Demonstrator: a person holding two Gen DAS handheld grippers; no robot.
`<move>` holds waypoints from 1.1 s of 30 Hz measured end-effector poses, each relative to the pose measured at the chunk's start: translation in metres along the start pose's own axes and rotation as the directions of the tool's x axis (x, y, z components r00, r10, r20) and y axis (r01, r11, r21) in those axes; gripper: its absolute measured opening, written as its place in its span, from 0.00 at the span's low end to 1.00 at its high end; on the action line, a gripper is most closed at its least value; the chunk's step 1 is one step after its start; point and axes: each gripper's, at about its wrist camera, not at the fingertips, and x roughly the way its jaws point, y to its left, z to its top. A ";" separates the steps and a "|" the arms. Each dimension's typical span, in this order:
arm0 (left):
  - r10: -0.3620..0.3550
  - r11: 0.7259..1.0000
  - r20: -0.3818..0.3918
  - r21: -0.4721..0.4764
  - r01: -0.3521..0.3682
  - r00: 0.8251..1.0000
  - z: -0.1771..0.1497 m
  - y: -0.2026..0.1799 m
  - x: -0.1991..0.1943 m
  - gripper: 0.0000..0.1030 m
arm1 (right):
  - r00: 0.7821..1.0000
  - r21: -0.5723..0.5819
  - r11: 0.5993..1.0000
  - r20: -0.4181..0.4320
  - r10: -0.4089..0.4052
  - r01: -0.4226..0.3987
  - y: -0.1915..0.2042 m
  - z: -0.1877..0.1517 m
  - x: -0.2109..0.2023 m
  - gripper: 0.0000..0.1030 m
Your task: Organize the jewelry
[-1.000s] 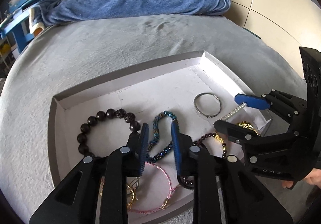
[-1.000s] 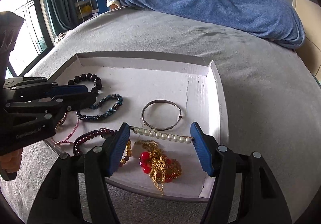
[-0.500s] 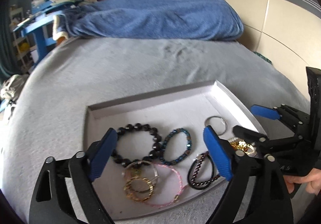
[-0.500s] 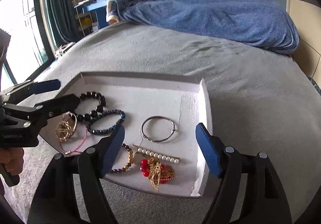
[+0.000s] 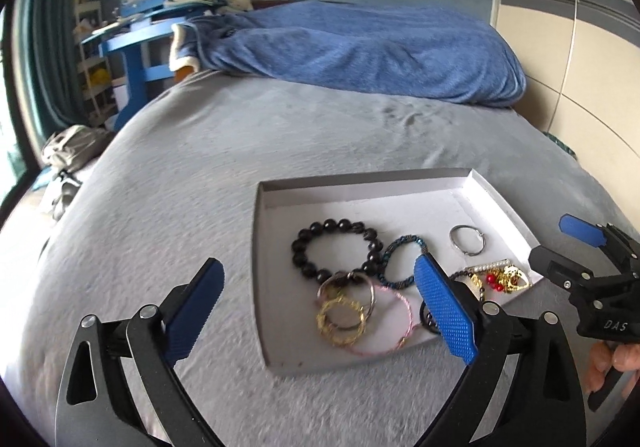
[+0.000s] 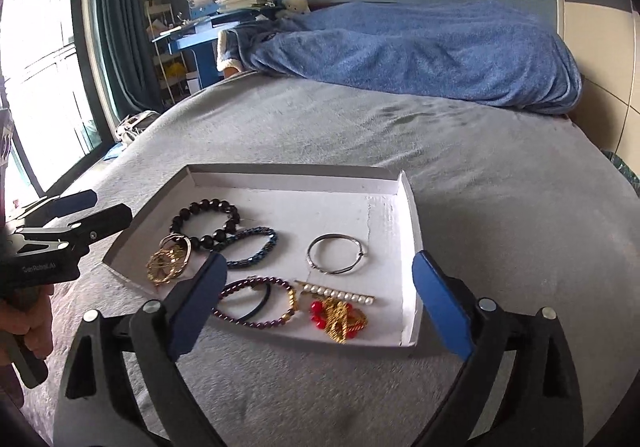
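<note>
White cardboard tray (image 6: 408, 207) holds all pieces. Left gripper (image 5: 320, 307) and right gripper (image 6: 316, 303) have backed off since a second ago; jaws opening, empty. Sorting likely finished.

Left claw (image 5: 320, 307), right claw (image 6: 316, 311): black frames, textured blue pads, silver screws.

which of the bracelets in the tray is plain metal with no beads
The thin silver bangle, lying alone toward the tray's right side; the others are beaded, braided or gold.
</note>
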 end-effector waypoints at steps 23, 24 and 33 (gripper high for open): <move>0.109 0.994 0.163 -0.022 -0.107 0.981 -0.084 -0.008 -0.063 0.94 | 0.990 0.039 0.999 0.140 -0.018 0.013 0.019 -0.065 -0.047 0.95; 0.107 0.994 0.172 -0.020 -0.105 0.979 -0.086 -0.009 -0.065 0.94 | 0.989 0.040 0.999 0.149 -0.024 0.018 0.020 -0.067 -0.050 0.95; 0.082 0.997 0.212 -0.012 -0.081 0.974 -0.096 -0.015 -0.077 0.95 | 0.978 0.078 0.996 0.201 -0.057 0.042 0.015 -0.081 -0.072 0.95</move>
